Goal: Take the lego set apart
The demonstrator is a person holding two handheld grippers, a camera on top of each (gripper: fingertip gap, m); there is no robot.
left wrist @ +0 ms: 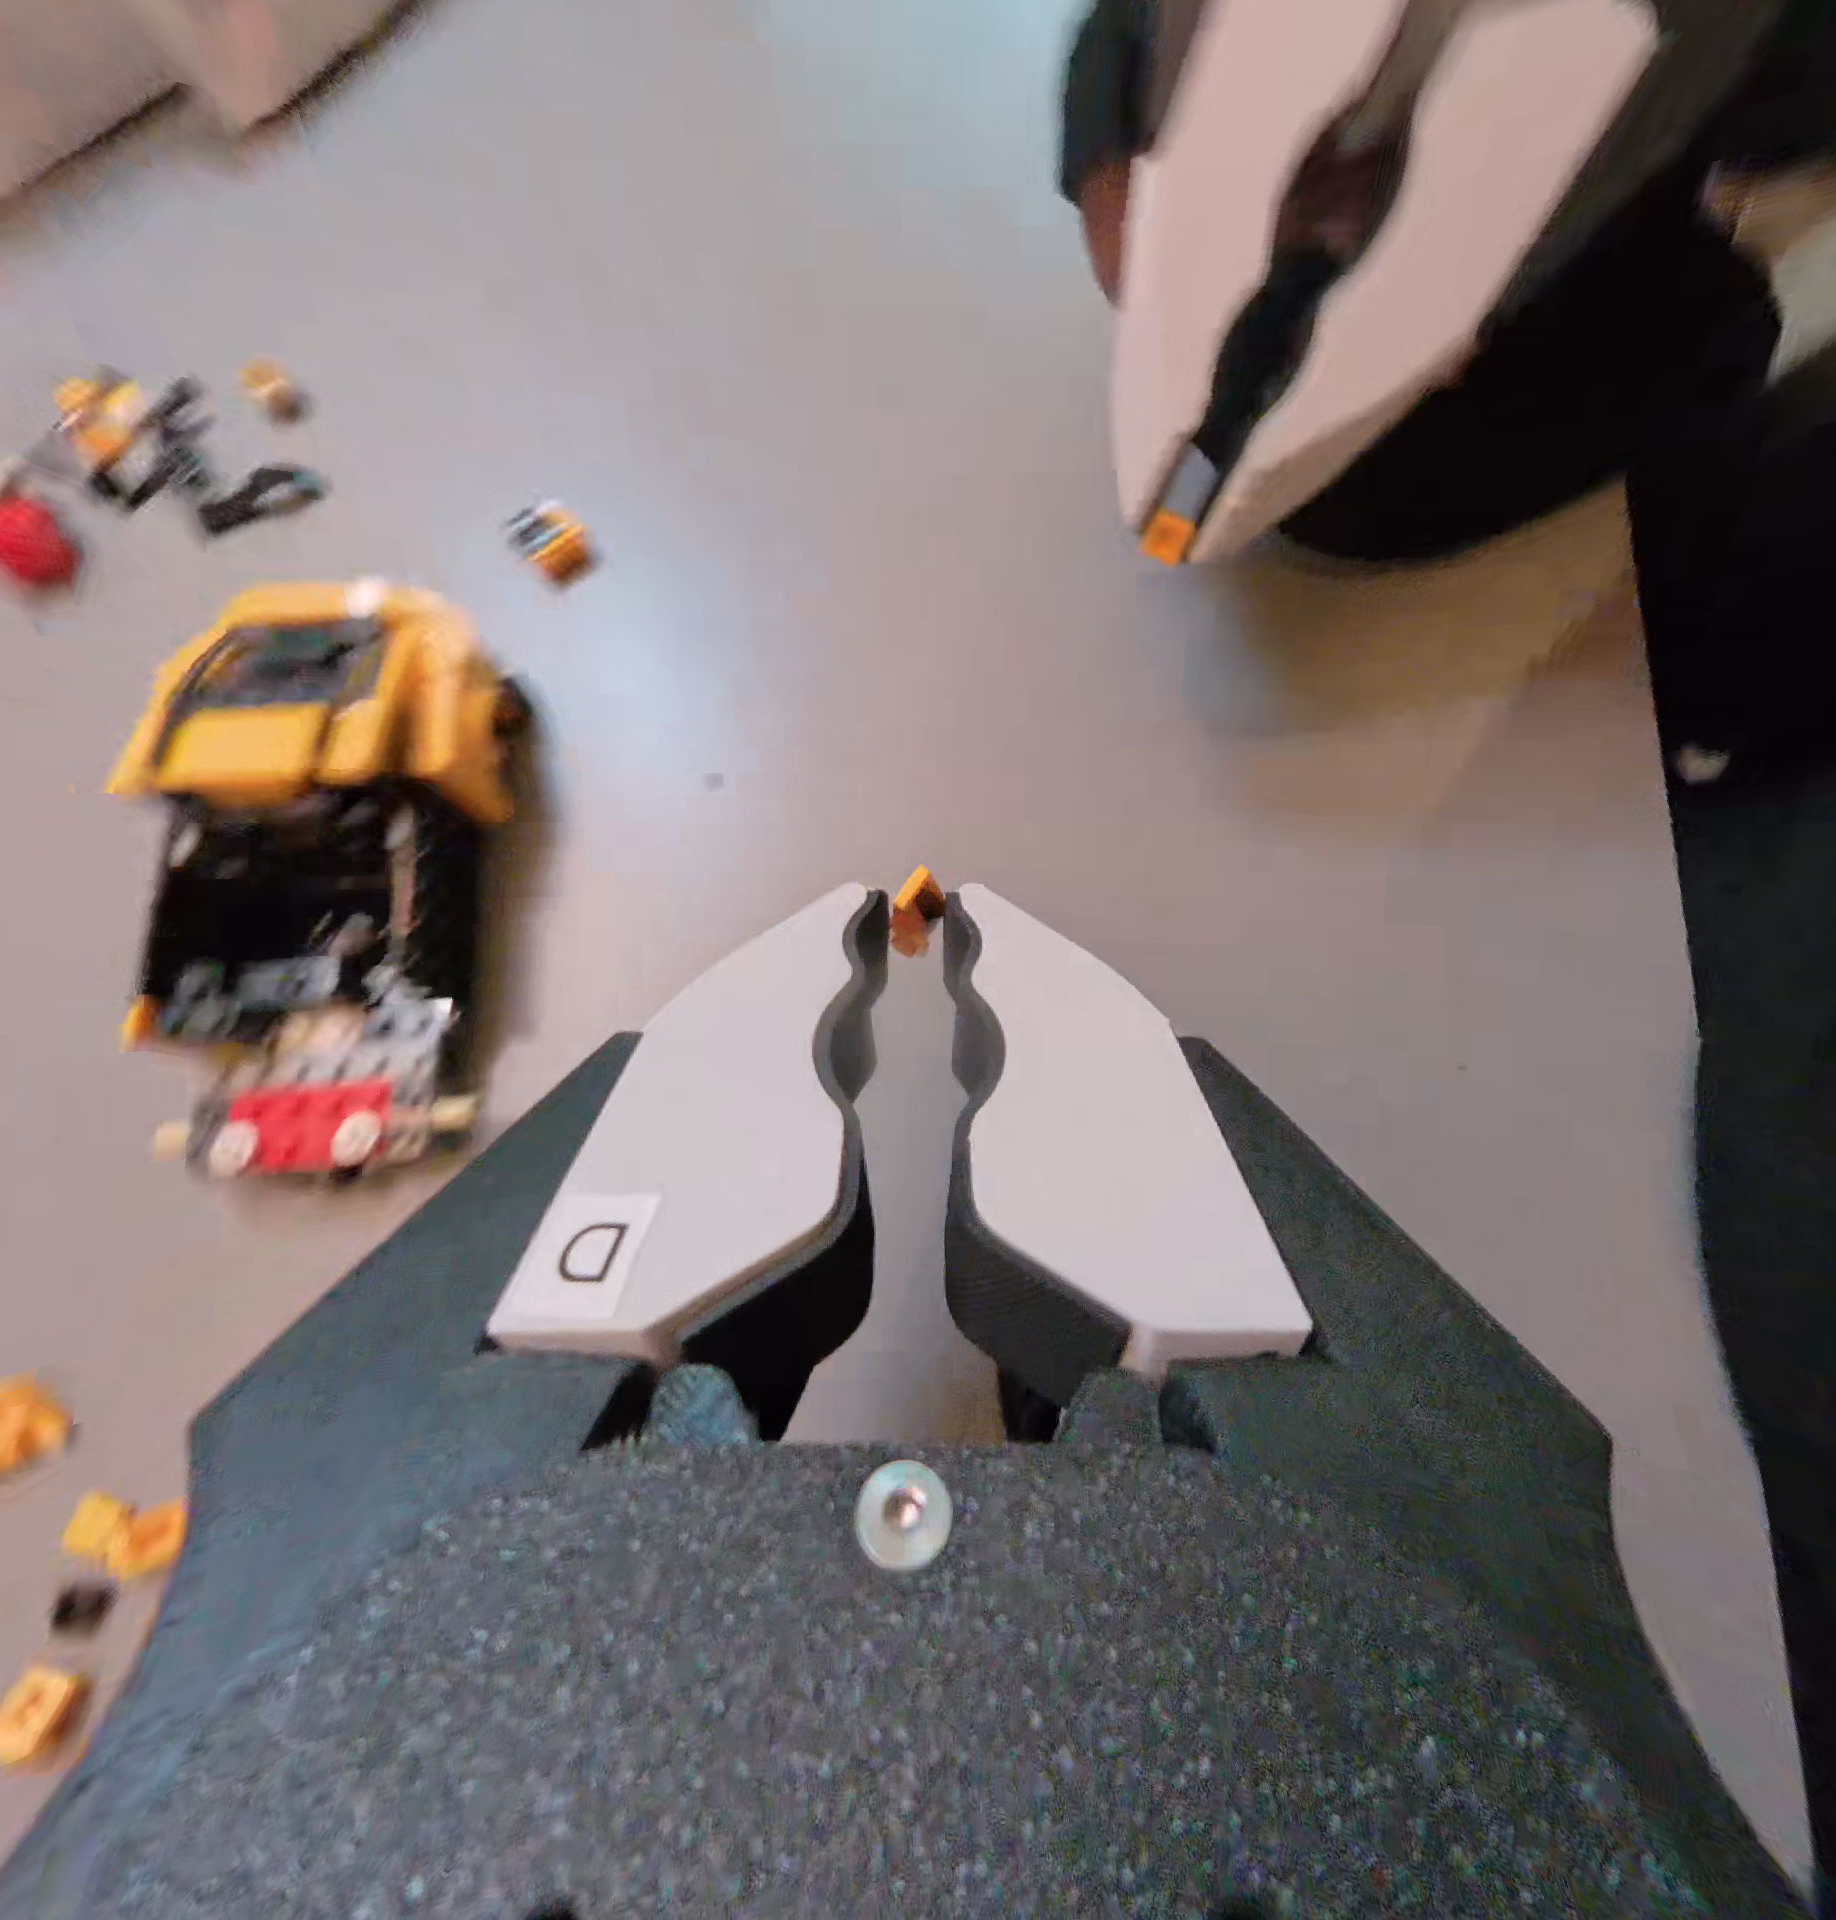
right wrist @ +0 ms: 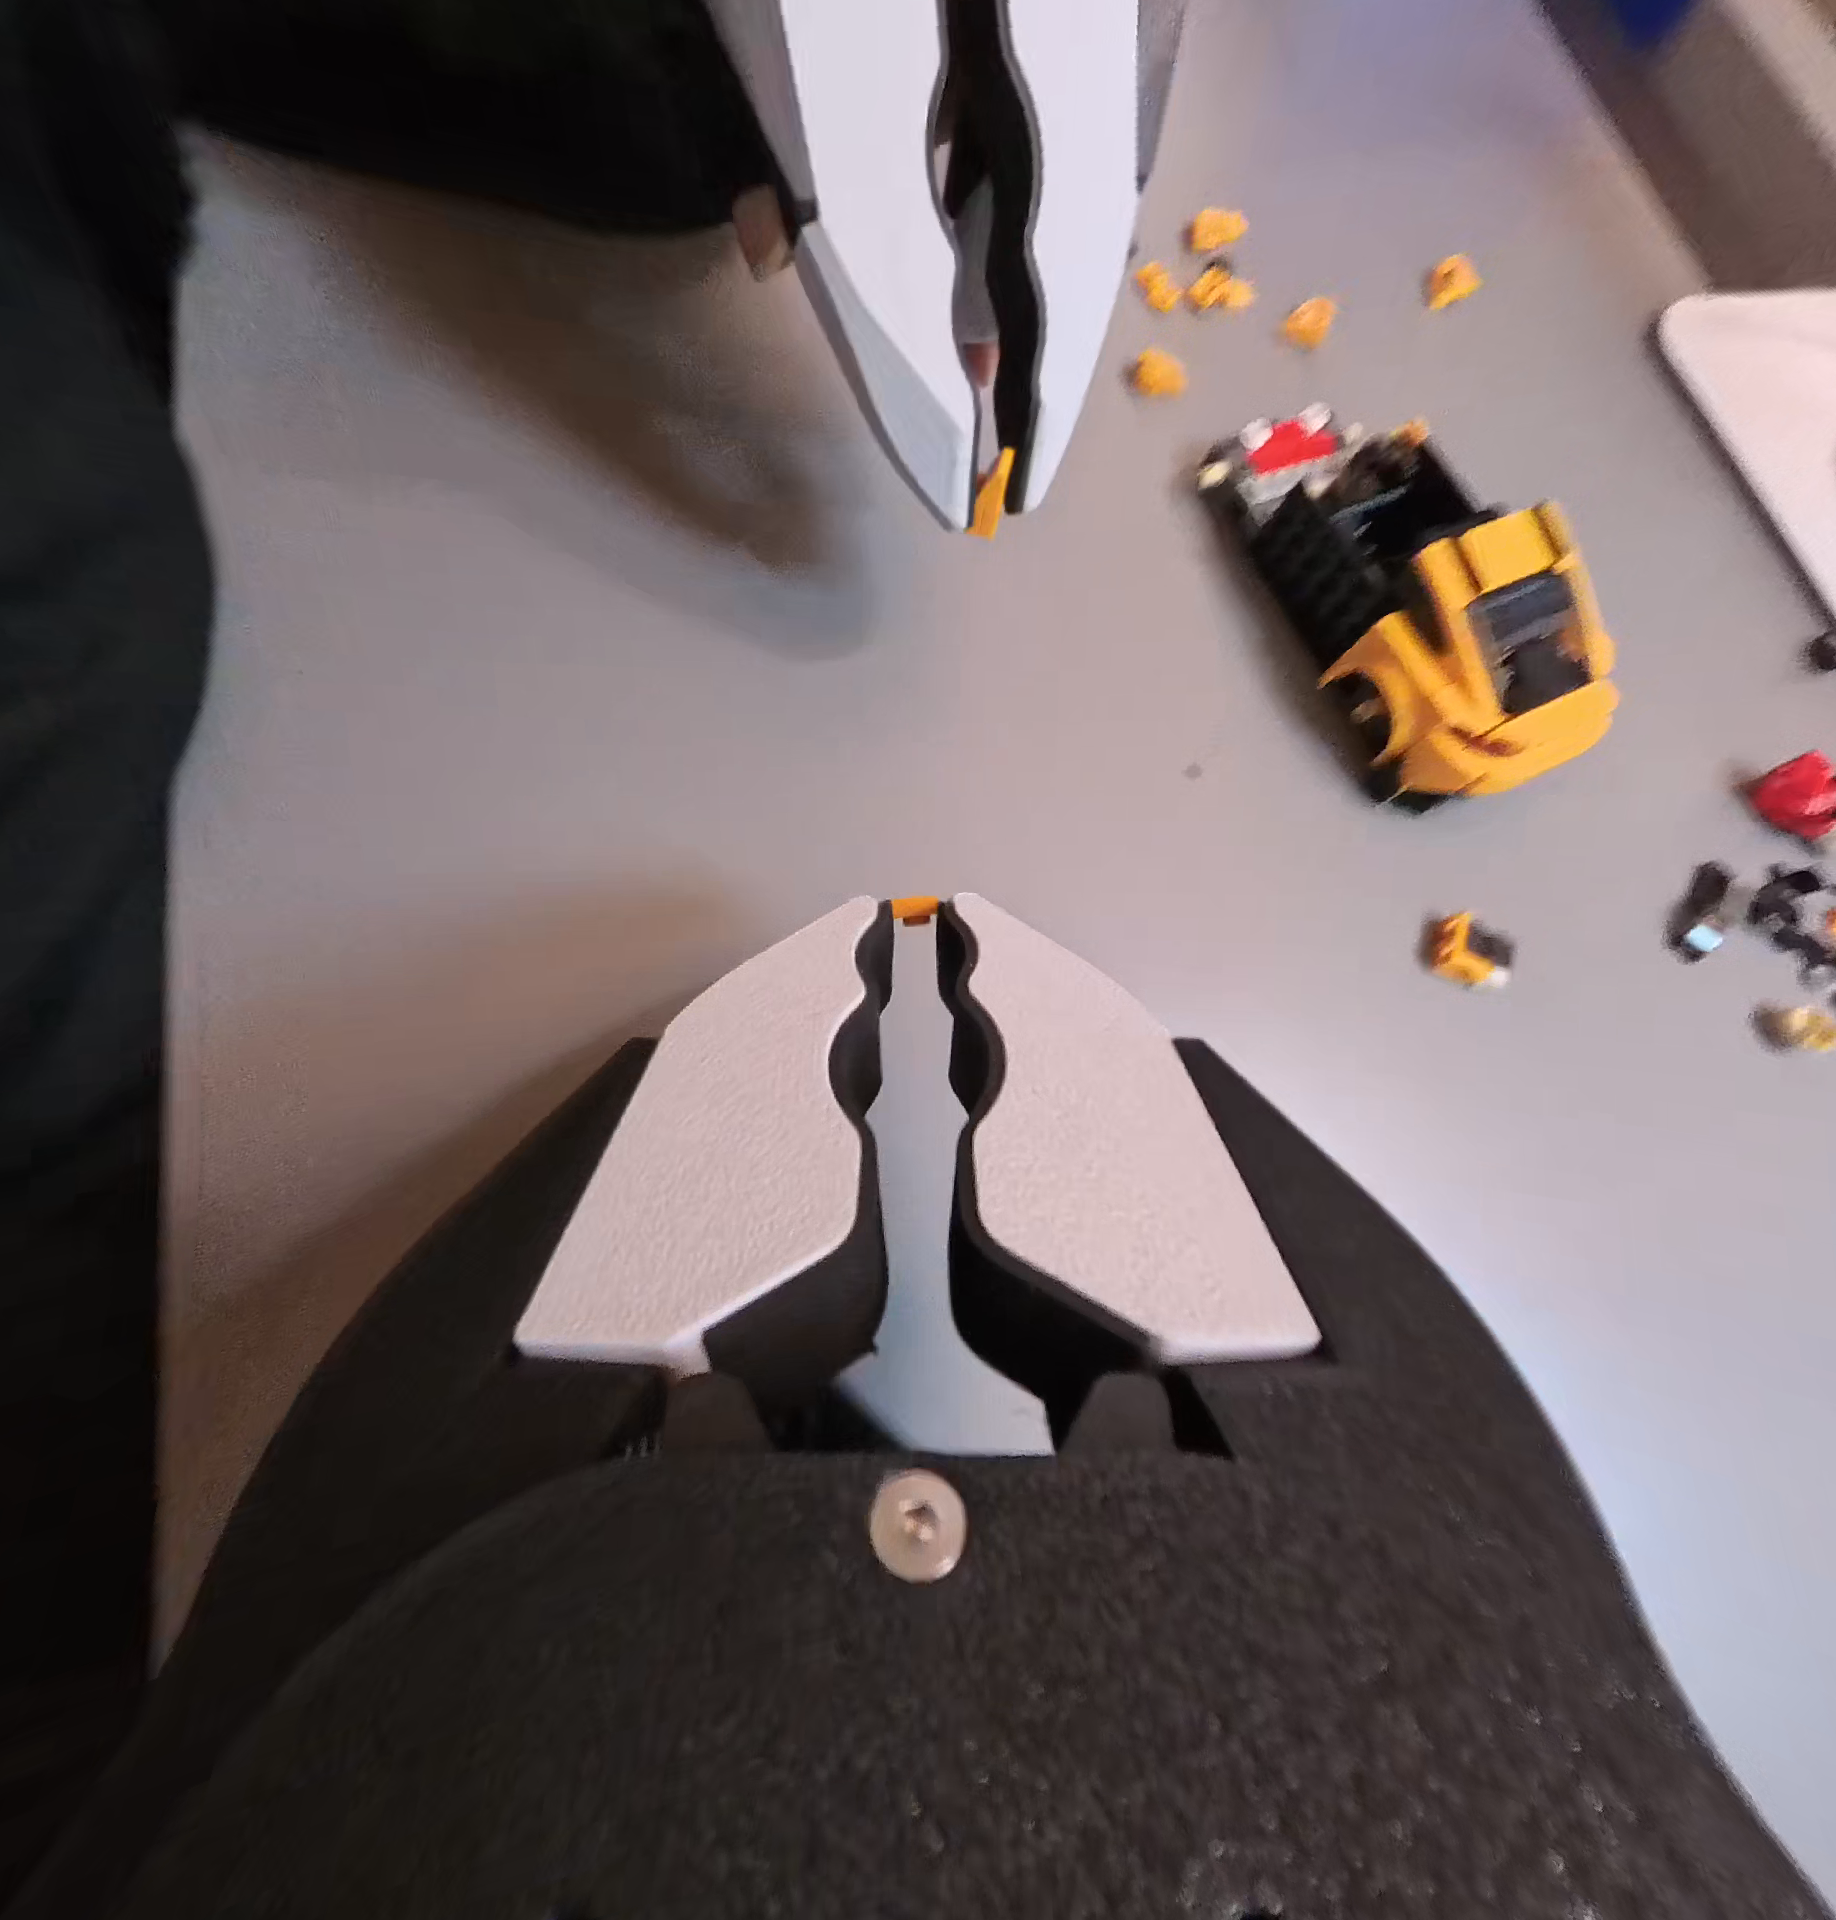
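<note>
left gripper [left wrist: 915, 906]: we've got the white fingers of this one pinching a tiny orange lego piece [left wrist: 916, 902] right at the tips, up off the grey table [left wrist: 841, 416]

right gripper [right wrist: 916, 912]: same deal here, tips squeezed on a small flat orange lego plate [right wrist: 912, 908]; in the left wrist view a grey bit sits behind the orange one in its grip

the two grippers: we're holding them apart with their tips pointing at each other, bare table between them

lego set: the half-stripped yellow and black lego car [left wrist: 311, 862] sits on the table well off to the side of both grippers, red brick showing at its open end, yellow cab at the other

loose bits: a scatter of small orange lego pieces [right wrist: 1220, 286] lies past the car's red end, and a little pile of black, red and yellow lego parts [left wrist: 114, 457] past its cab end

stray chunk: one small yellow and black lego lump [left wrist: 552, 538] sits alone by the cab end

blur: both views are pretty smeared, so finer details we can't tell
</note>
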